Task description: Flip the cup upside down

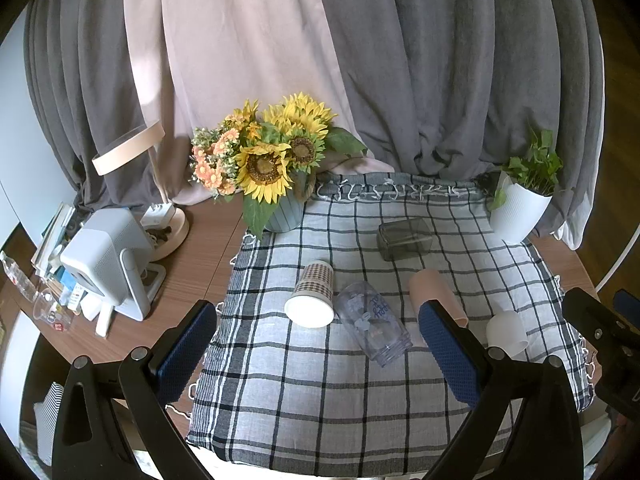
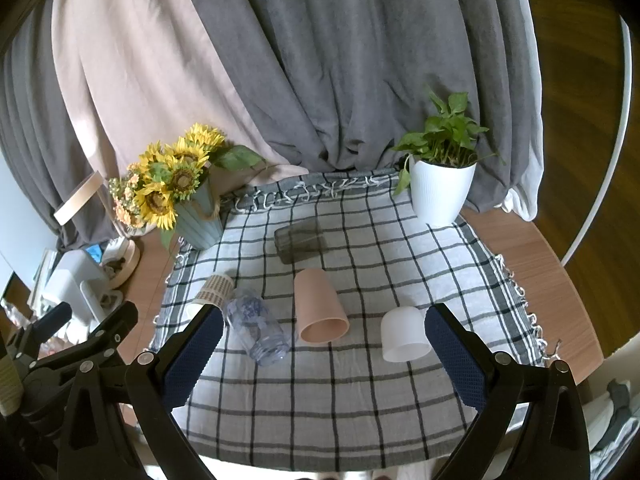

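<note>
Hovering low over the near edge of the checked cloth (image 2: 328, 408), both grippers are spread wide with nothing between their blue pads. The right gripper (image 2: 324, 356) and the left gripper (image 1: 318, 354) hang side by side above the table, clear of every cup.

Just beyond them, four cups lie tipped on their sides in a loose row across the cloth. Which of them the task means is not settled by the wording. Judging from position, the white cup (image 2: 404, 334) is the likeliest first target for the right hand: it lies just inside the right gripper's right finger, nearer than any other, its long axis running toward and away from the grippers with the open mouth facing them. The pink cup (image 2: 318, 306) lies a little to its left, angled much the same way, mouth toward the grippers too. The clear printed cup (image 1: 372, 324) and the houndstooth paper cup (image 1: 312, 294) sit in front of the left gripper, touching or nearly so, both slanted, the paper cup showing its white round end.

A grasp across a cup's body, at right angles to its axis, then a turn of the wrist to bring the mouth down, looks like what the next move needs.

Farther back rests a dark clear box (image 2: 301, 242), then the sunflower vase (image 2: 176, 192) and a white plant pot (image 2: 438, 192) against the curtains.
</note>
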Demonstrator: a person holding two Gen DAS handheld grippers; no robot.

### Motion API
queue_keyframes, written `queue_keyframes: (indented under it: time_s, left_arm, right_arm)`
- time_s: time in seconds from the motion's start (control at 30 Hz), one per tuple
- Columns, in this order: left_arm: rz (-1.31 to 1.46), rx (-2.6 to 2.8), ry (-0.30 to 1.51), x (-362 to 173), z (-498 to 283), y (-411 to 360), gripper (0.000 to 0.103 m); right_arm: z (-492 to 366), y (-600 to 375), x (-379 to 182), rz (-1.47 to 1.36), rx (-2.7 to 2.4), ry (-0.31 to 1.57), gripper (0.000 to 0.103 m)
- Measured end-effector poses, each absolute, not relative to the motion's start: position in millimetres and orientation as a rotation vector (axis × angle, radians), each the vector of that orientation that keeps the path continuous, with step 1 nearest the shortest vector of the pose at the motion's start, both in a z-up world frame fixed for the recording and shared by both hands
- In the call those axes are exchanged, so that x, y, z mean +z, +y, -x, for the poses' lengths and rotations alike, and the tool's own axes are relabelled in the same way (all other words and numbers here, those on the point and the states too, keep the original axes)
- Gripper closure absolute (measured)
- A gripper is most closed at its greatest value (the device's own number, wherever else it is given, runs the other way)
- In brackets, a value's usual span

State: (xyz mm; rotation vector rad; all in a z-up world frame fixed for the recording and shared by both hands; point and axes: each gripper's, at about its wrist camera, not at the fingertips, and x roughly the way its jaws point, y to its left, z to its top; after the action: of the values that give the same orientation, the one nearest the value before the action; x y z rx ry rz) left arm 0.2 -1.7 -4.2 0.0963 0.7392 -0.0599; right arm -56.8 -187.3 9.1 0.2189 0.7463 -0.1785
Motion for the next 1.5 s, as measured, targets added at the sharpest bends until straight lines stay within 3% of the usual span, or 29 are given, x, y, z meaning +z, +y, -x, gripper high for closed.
queue_keyframes:
  time_s: [0.97,1.5]
  left_arm:
    - [-0.099,-0.060,0.746,-13,1,-3,0.000]
    - [-0.153,-0.050,0.873,-54,-11,-63,0.000]
  right_arm:
    - [54,-186,10,-0.218,-0.180,0.754,0.001]
    - [48,-243,-36,-0.270,-0.228,0.870,0.002]
